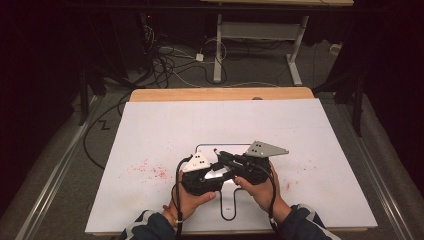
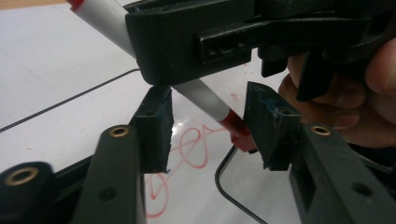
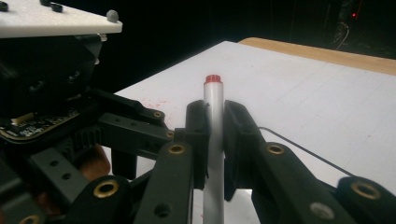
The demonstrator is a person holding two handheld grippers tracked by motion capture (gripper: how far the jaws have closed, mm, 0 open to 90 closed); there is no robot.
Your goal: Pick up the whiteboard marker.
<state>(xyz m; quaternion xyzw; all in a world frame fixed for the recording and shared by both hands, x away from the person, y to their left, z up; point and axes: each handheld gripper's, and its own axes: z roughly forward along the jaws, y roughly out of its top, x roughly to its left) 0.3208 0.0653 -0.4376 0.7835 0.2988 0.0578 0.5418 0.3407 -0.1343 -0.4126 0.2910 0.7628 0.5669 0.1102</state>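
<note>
A marker [image 3: 213,93] with a white barrel and red ends is clamped between the pads of my right gripper [image 3: 214,135], its far red end sticking up past the fingertips. In the left gripper view the same marker [image 2: 201,93] slants down from the right gripper's jaw, and its red cap [image 2: 236,128] sits between the pads of my left gripper [image 2: 212,128]. The cap lies close to the right pad [image 2: 268,126], with a clear gap to the left pad. From above, both grippers [image 1: 220,172] [image 1: 227,159] meet low over the board's near middle.
A white board [image 1: 200,120] covers the wooden table [image 1: 220,93]. It bears a black rounded outline [image 1: 230,215], a red scribble [image 2: 187,149] under the jaws and red specks [image 1: 150,170] at the left. Cables and desk legs [image 1: 217,55] stand on the floor behind.
</note>
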